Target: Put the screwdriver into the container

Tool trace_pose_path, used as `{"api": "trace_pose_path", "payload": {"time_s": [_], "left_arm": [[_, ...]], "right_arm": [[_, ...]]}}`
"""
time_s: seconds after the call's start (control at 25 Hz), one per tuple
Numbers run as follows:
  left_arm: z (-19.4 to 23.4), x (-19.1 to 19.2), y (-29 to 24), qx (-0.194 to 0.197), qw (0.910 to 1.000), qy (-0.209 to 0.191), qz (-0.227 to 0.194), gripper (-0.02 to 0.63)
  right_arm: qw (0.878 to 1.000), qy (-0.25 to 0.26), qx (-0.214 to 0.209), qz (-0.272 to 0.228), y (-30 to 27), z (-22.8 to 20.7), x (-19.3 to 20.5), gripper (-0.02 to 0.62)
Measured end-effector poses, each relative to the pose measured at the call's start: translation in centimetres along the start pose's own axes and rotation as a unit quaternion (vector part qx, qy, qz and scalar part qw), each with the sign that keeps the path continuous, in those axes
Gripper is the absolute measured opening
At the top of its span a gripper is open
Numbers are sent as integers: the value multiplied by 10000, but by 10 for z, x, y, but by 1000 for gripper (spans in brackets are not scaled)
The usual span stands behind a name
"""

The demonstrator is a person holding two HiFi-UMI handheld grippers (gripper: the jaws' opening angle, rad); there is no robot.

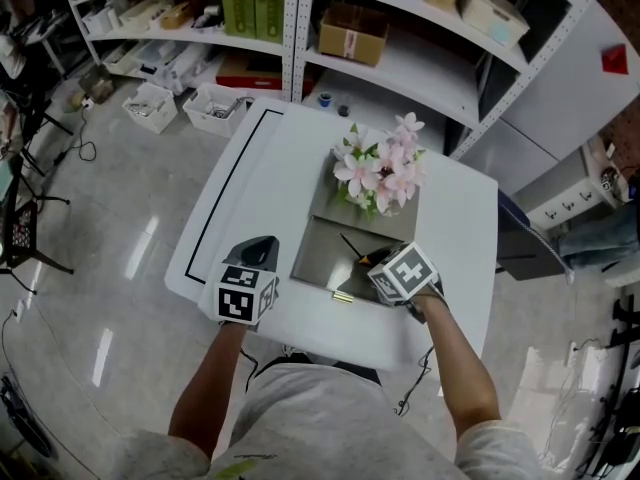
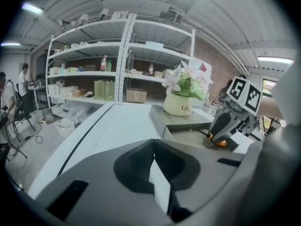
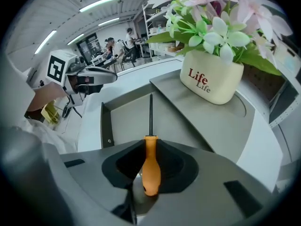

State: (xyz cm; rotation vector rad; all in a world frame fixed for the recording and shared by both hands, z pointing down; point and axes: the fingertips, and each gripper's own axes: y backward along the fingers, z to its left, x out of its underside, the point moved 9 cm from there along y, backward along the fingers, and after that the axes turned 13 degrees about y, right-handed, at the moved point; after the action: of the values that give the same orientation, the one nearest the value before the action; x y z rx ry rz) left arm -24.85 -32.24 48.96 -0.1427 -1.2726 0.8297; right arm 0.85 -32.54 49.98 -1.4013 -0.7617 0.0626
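An orange-handled screwdriver (image 3: 150, 166) with a black shaft sits in my right gripper (image 3: 150, 175), which is shut on the handle. Its shaft points out over the open grey tray of the container (image 3: 124, 119). From the head view the screwdriver (image 1: 352, 247) hangs above the container's tray (image 1: 318, 260), with the right gripper (image 1: 375, 262) at the tray's near right corner. My left gripper (image 1: 262, 250) hovers over the white table left of the tray, shut and holding nothing. Its own view shows the left gripper (image 2: 157, 173) and the right gripper (image 2: 225, 127) across the tray.
A cream pot of pink flowers (image 1: 382, 176) stands on the container's raised far half. A small brass piece (image 1: 343, 296) lies at the tray's near edge. The white table (image 1: 260, 178) carries a black line on its left side. Metal shelves (image 1: 290, 28) and floor boxes stand behind.
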Motion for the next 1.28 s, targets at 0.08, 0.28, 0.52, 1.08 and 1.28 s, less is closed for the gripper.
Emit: {"api": "trace_pose_path", "payload": {"time_s": [0.08,0.28,0.52,1.08,1.28], "left_arm": [[1,-1,0,0,10000,-4,-4,5],[4,0,0,-19,10000,8,6,5],[9,-2,0,-66,10000,20,-4,5],[3,-5,-4,20,10000,-73,63,5],[-2,-7,-4,60,9998,-163,79,5]], "right_arm": [[10000,-38,-12,-6,-2,-1,0,77],[10000,-14,-10,31,-8,0,1,78],[10000,79,20,53,-15,1,0,78],[9987,-217,106,-455,-5,-2,-1,91],[9957,-422,289,-767,13,-2,3,89]]}}
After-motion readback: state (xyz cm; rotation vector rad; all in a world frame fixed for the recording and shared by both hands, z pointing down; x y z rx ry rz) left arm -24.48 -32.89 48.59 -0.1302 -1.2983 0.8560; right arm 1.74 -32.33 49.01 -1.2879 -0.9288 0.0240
